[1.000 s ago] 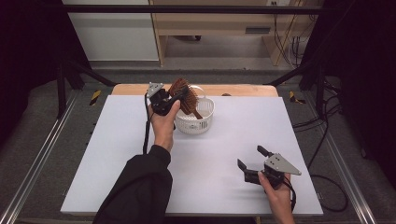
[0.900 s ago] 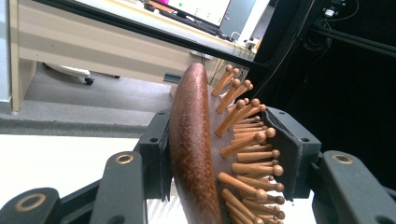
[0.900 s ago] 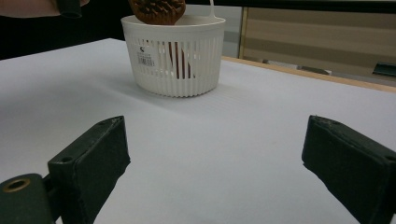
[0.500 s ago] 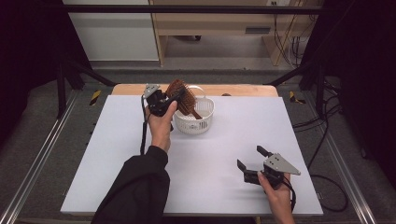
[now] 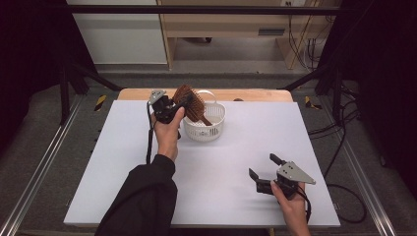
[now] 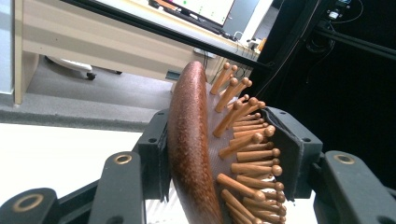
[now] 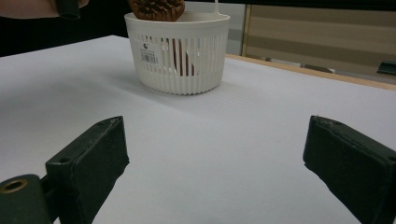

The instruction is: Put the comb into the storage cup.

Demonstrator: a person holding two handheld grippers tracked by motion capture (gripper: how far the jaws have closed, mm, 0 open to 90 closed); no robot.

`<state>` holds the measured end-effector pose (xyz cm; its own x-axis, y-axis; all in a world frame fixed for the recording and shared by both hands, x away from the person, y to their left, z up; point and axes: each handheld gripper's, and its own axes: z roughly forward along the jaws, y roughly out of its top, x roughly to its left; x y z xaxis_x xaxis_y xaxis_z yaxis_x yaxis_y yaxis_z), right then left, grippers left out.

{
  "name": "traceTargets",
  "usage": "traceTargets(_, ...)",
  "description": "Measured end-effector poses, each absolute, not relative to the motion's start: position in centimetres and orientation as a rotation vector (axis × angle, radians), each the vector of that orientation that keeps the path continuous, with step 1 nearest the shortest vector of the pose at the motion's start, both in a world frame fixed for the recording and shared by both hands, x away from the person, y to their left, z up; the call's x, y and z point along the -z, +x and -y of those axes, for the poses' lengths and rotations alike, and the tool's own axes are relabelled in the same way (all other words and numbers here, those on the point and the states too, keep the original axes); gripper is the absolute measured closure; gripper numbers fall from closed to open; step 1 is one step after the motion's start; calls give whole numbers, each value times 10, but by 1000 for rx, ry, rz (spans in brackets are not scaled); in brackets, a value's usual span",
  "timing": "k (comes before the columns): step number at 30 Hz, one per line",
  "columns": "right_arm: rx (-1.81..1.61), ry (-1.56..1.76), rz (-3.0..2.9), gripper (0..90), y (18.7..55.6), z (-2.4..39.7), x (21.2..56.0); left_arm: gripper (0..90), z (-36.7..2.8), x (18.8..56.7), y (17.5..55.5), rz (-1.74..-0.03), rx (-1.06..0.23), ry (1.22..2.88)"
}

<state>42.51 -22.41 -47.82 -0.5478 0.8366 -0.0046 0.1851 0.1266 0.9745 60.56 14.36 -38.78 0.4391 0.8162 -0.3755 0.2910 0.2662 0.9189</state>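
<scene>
Over the white basket (image 5: 205, 123), the left gripper (image 5: 169, 105) clamps the wooden hairbrush (image 6: 201, 154), handle already inside, not yet released; right gripper (image 5: 268, 174) sits open, empty.

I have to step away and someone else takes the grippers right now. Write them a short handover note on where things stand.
Left gripper: shut on the head of the wooden hairbrush, one pad on its smooth back, the other against the bristle pins. It is held at the far end of the table, over the white basket.
Right gripper: open, holding nothing, resting low near the front right of the white table, aimed toward the basket.
Done: the brush is gripped; its handle reaches down into the basket.
Left: apparently either to lower and release the brush or to lift it clear; which one cannot be told.
</scene>
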Motion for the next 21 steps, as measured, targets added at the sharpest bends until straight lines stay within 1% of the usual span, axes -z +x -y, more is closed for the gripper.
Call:
traceTargets(8,-1453,988,-1830,66,425,224,478,460,-145,388,605,-1118,-479,1302)
traceTargets(21,-1445,997,-1825,36,425,224,478,461,-147,390,606,-1126,-472,1295)
